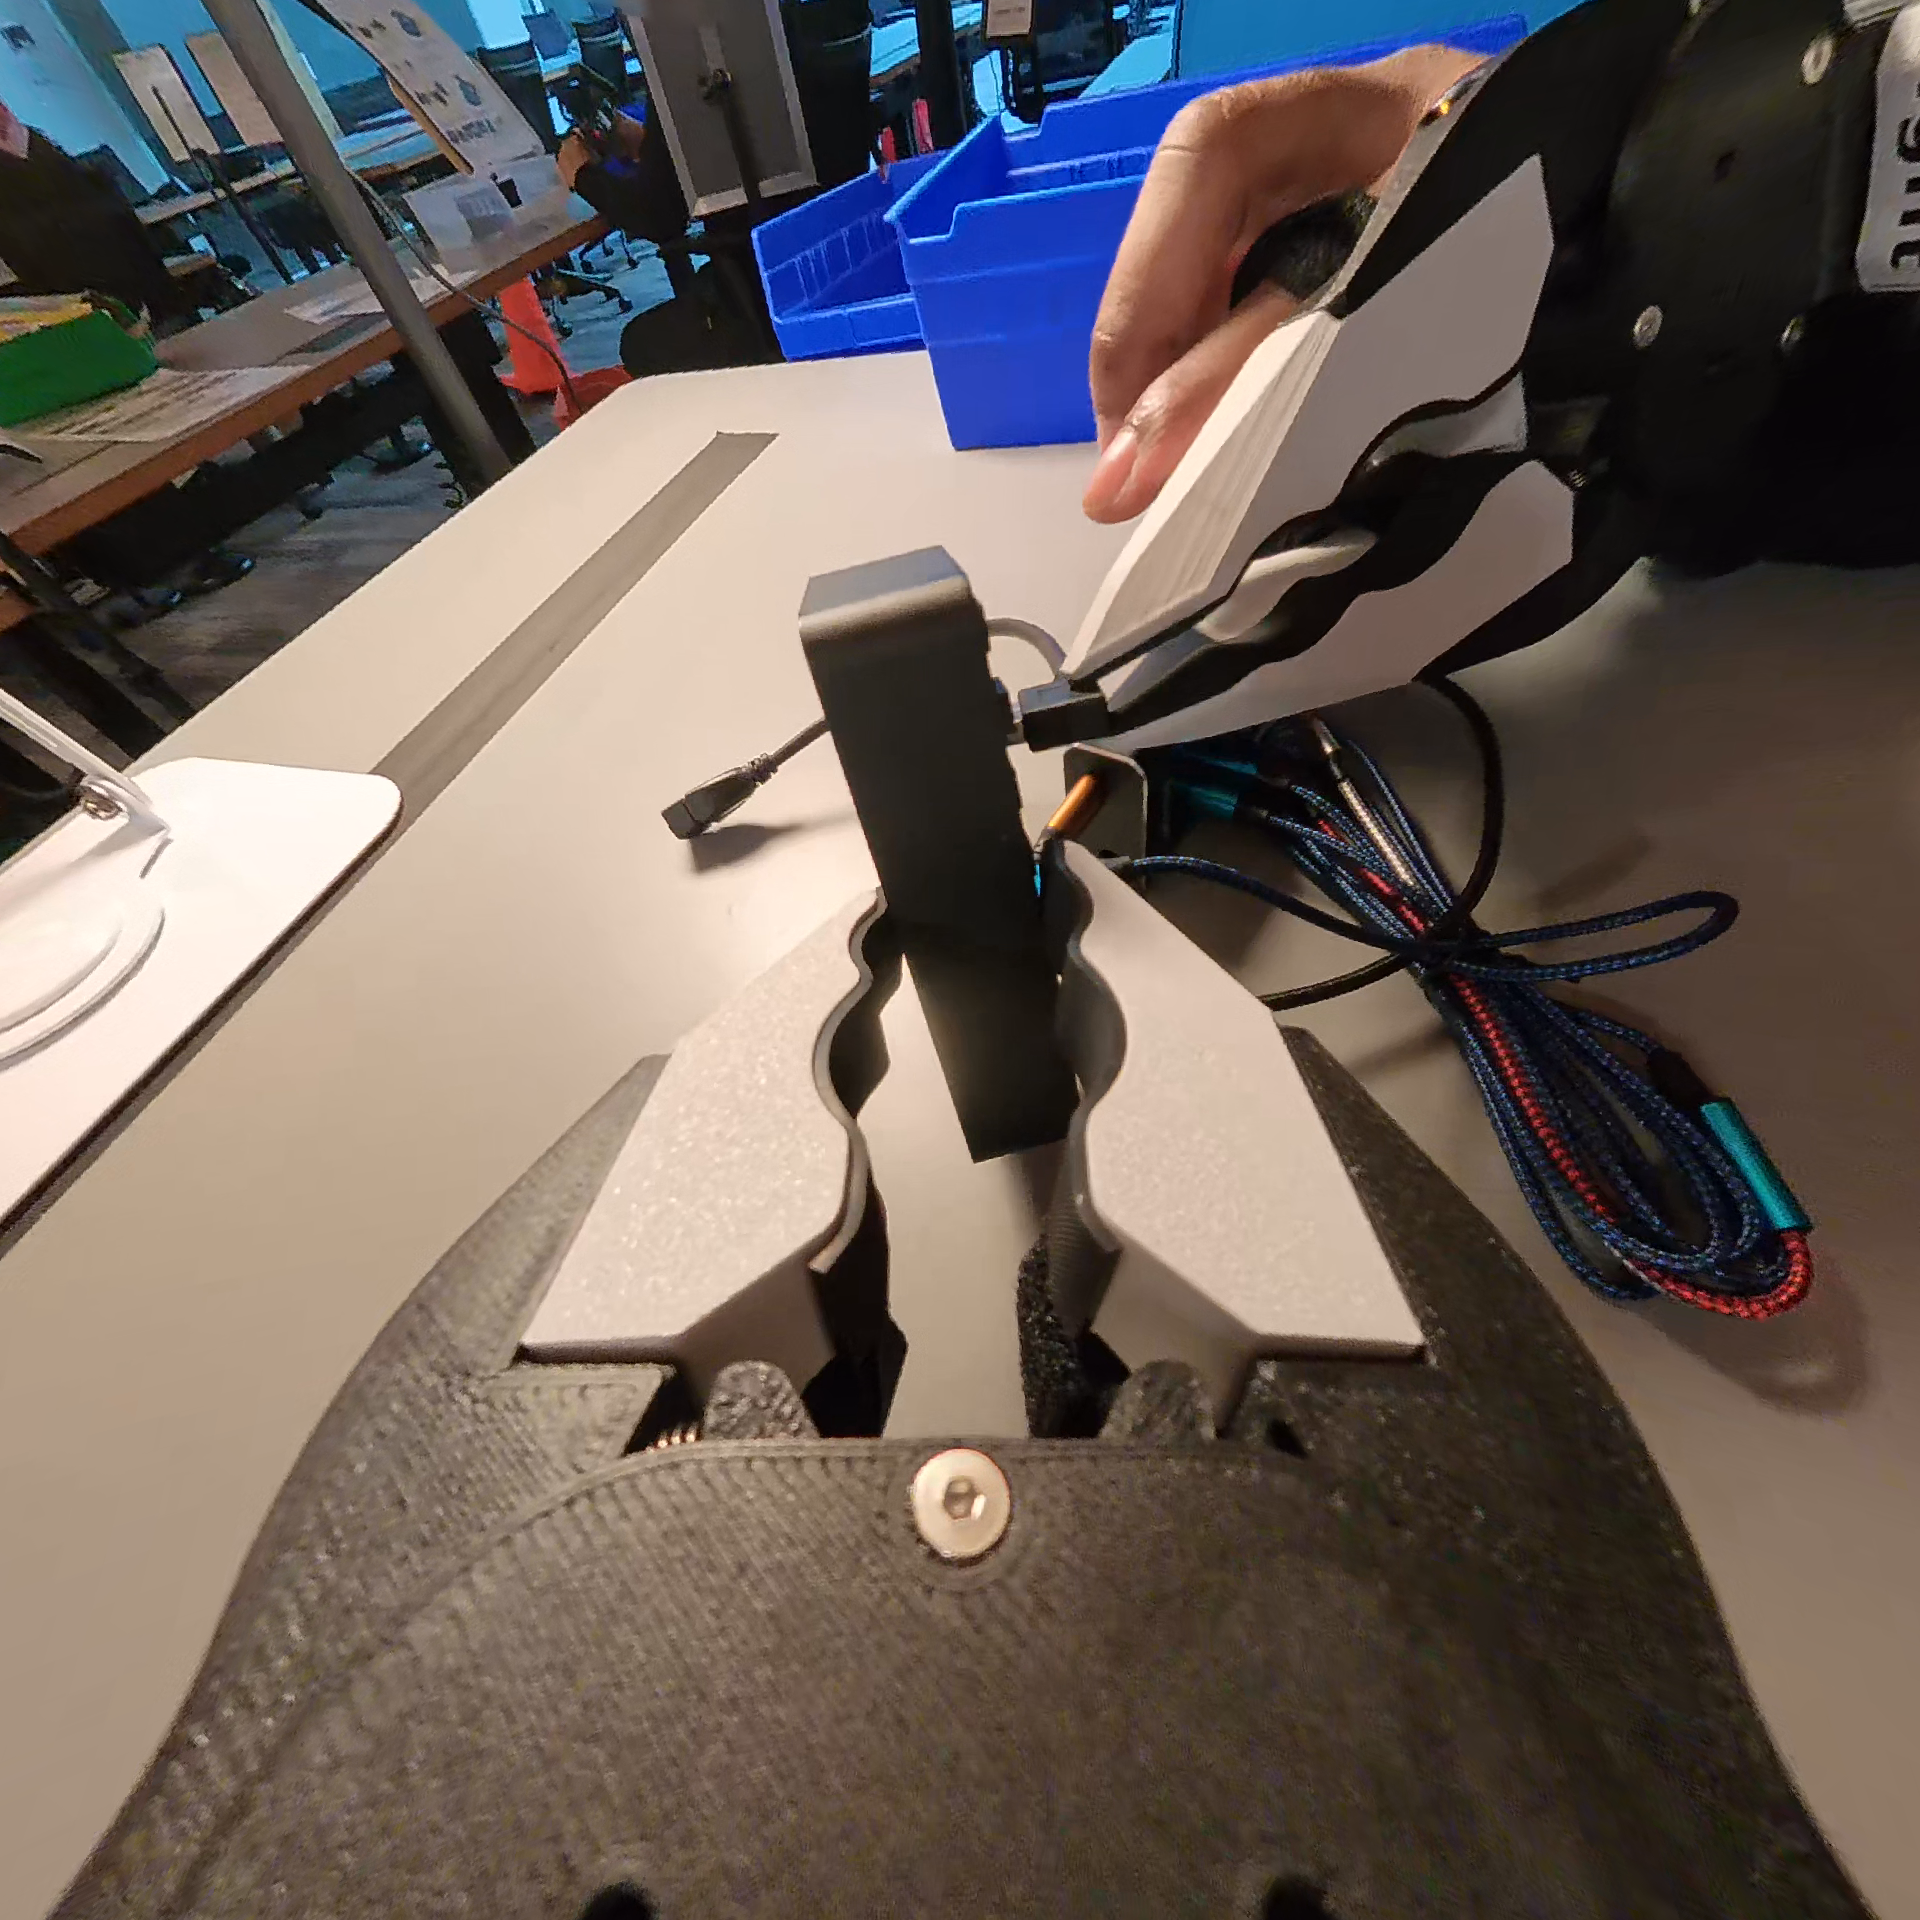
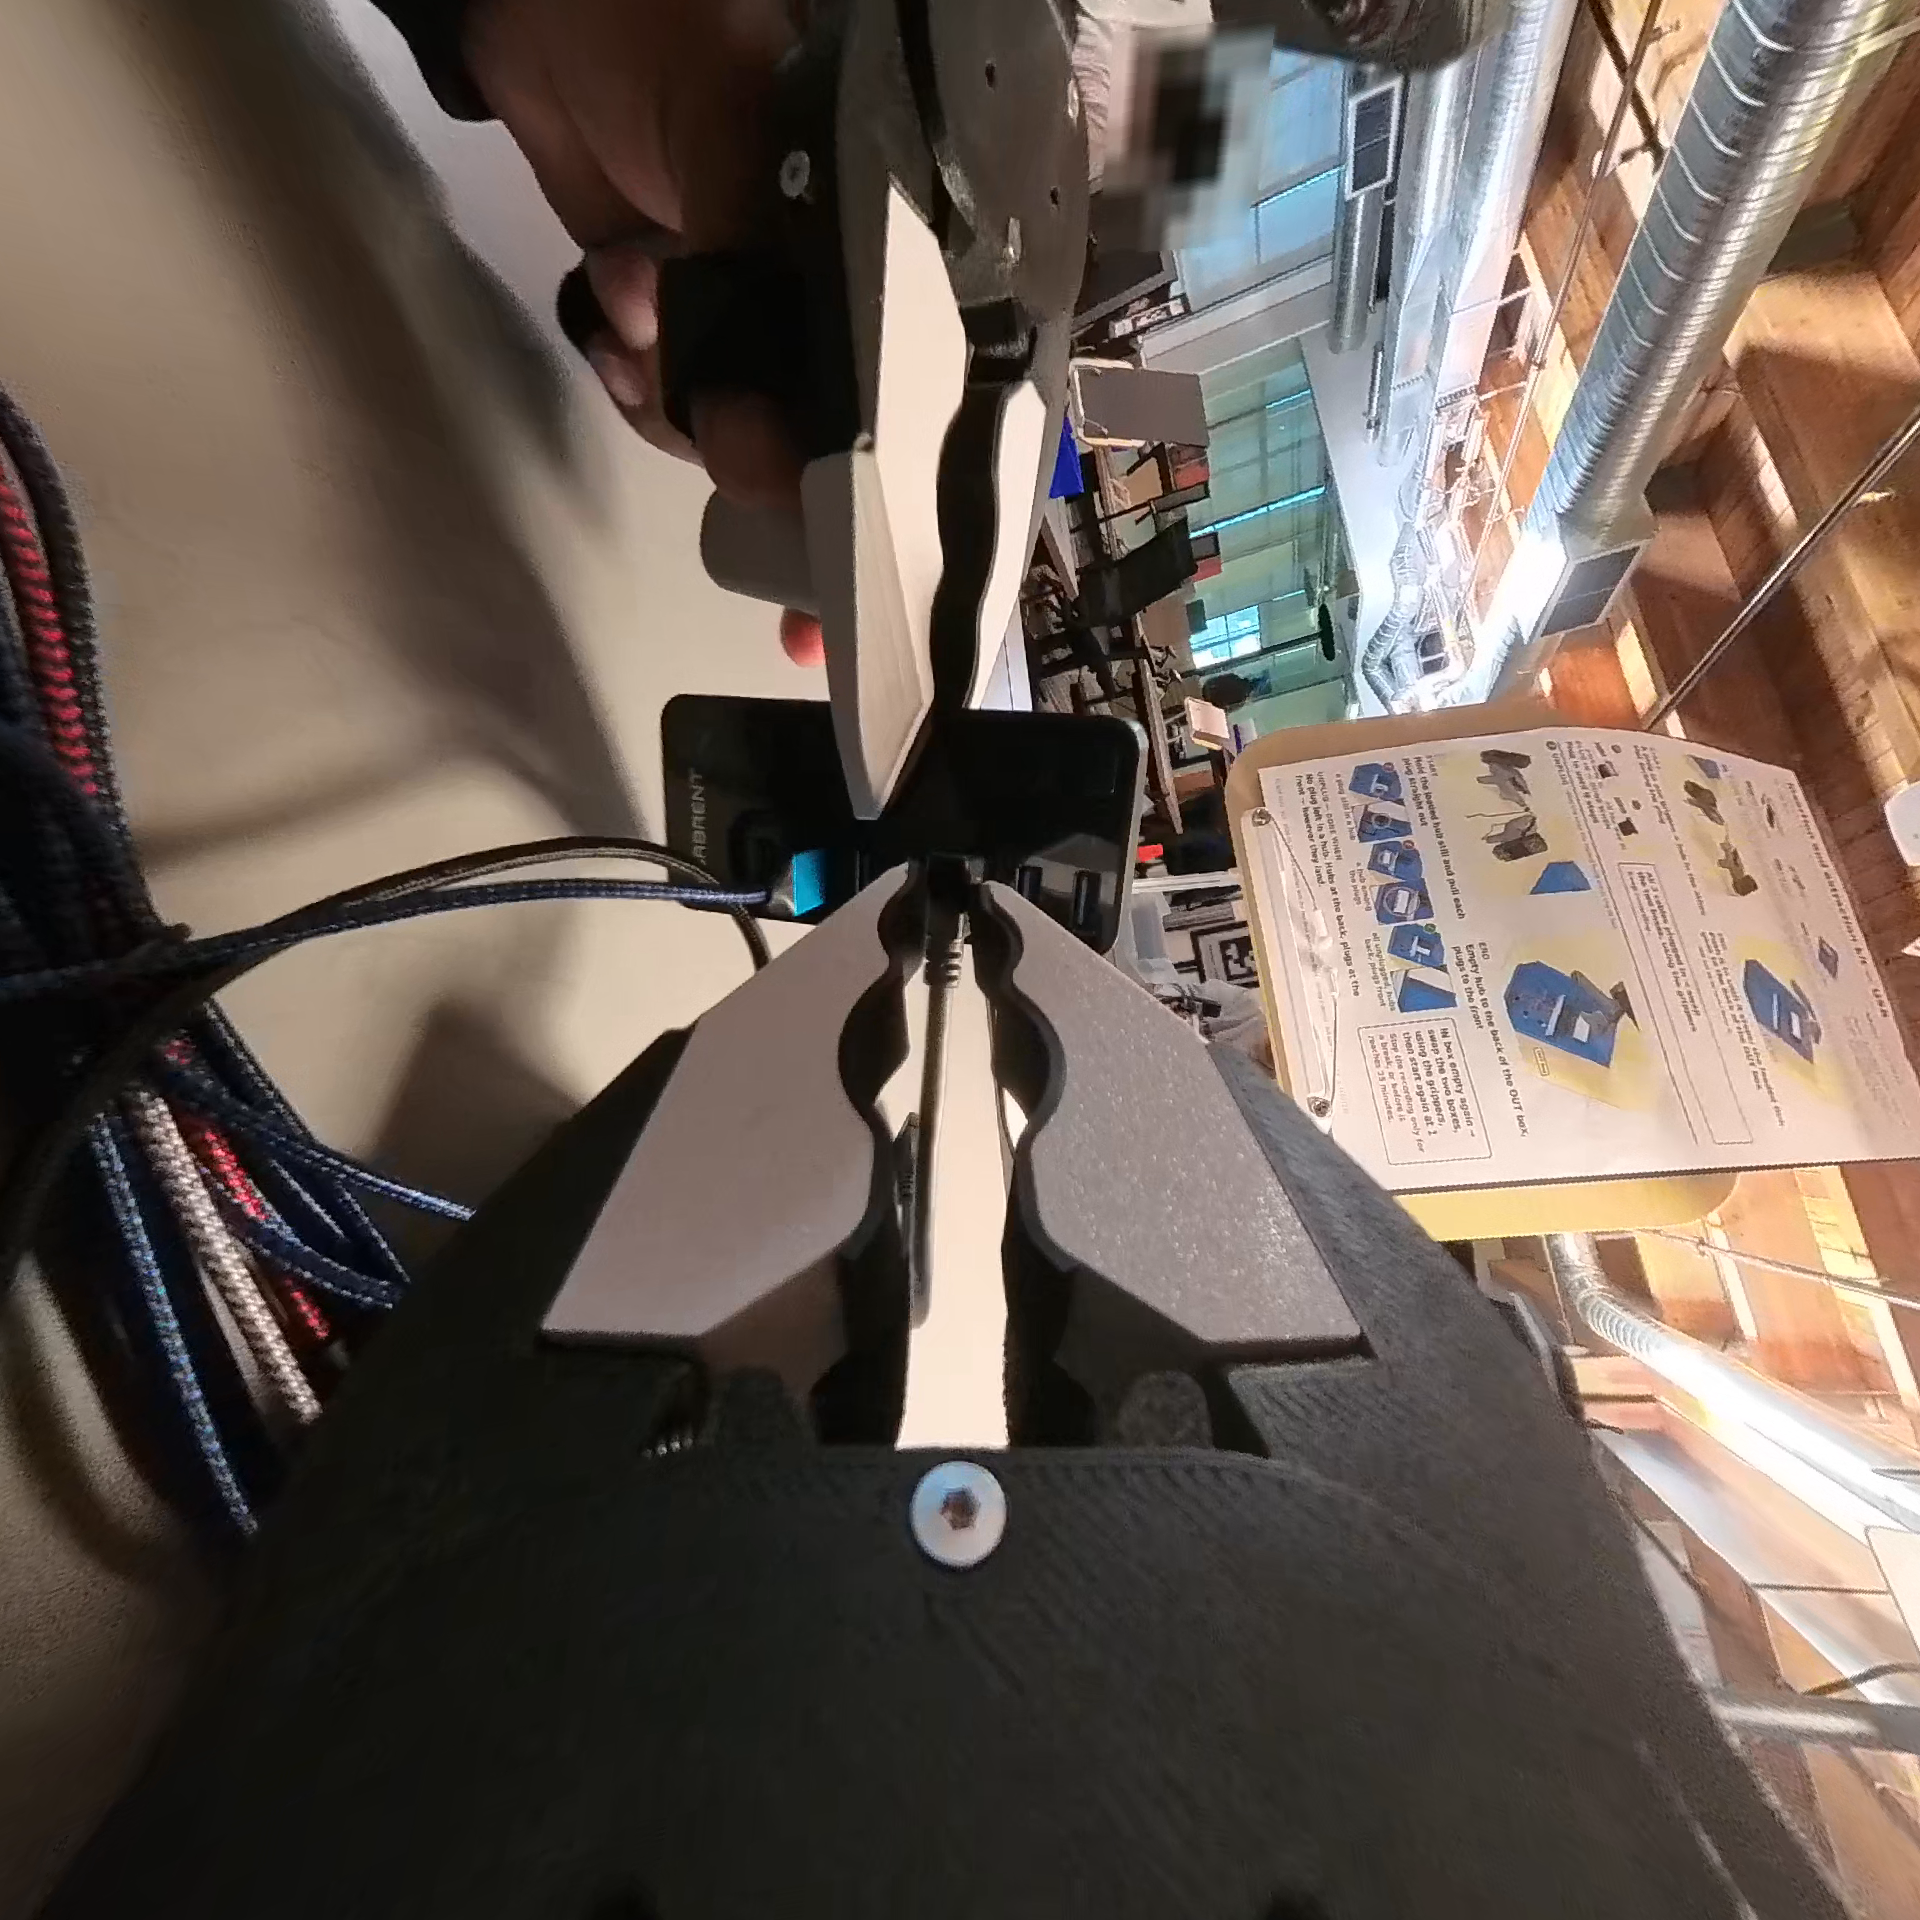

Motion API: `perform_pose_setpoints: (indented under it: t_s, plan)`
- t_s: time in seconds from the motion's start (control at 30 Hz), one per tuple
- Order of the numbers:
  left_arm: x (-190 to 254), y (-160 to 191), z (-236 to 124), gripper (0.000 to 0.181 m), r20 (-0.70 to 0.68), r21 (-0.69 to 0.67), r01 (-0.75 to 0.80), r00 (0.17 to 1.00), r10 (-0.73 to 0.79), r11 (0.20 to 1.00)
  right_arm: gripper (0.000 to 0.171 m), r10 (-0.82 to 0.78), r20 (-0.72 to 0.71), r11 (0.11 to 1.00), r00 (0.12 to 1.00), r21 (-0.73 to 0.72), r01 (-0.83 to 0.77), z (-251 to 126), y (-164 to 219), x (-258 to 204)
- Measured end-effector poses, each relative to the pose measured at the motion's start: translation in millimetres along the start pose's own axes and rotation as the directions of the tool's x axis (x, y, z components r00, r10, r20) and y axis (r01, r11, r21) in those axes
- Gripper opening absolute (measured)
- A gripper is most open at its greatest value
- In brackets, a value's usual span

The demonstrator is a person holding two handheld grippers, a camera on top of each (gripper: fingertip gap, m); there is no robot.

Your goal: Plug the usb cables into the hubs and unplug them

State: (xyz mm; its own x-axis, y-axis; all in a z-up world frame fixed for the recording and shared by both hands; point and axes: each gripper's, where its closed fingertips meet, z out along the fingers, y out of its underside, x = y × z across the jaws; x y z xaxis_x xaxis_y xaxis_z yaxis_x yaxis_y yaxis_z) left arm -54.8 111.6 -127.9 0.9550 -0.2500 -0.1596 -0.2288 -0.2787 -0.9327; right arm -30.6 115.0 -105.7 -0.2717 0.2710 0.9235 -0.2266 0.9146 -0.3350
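Item one: black USB hub (image 1: 925, 790), raised off the worktop (image 1: 520, 987), clamped upright in my left hand-held gripper (image 1: 971, 925). Item two: black plug (image 1: 1060, 715), at the hub's side, pinched by my right hand-held gripper (image 2: 943, 883). Surroundings: one bundle of braided cables (image 1: 1579, 1049), blue and red, just right of the hub; two blue bins (image 1: 997, 312) behind; one white base plate (image 1: 208, 883) at left.
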Motion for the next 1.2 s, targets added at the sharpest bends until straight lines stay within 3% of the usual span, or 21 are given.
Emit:
perform_pose_setpoints:
  t_s: [0.1,0.23,0.37,0.57,0.83,1.07,1.2]
  plan:
    - [-3.4,-2.3,1.1,0.032,0.028,0.009,0.008,1.0,-0.009,1.0,0.009,0.02,-0.001,1.0,1.0,-0.012,-0.02,0.9,2.5,0.3]
    - [-6.0,-5.6,3.7,0.031,0.062,0.017,0.009,0.998,-0.01,1.0,0.022,0.053,0.075,0.998,0.996,-0.039,-0.05,-2.5,10.1,-6.9]
    - [-6.6,-4.8,2.6,0.03,0.061,0.035,0.008,0.998,-0.01,0.999,0.034,0.195,0.175,0.981,0.965,-0.054,-0.188,-17.0,20.6,-6.2]
    - [-4.0,-7.3,2.7,0.03,0.079,0.024,-0.067,0.995,0.064,0.997,0.04,0.399,0.163,0.915,0.902,-0.007,-0.404,-33.9,29.6,21.6]
    - [1.5,-11.5,2.9,0.03,0.094,0.025,-0.153,0.984,0.15,0.988,0.07,0.333,0.153,0.942,0.93,-0.022,-0.334,-21.7,24.5,9.1]
    - [11.9,-11.3,5.6,0.03,0.06,0.026,-0.205,0.977,0.203,0.978,0.069,0.287,0.091,0.958,0.954,0.002,-0.288,-16.1,18.3,14.0]
    - [18.0,-9.0,7.8,0.031,0.037,0.019,-0.236,0.971,0.235,0.972,0.067,0.289,0.125,0.956,0.949,0.009,-0.293,-16.6,16.2,8.4]
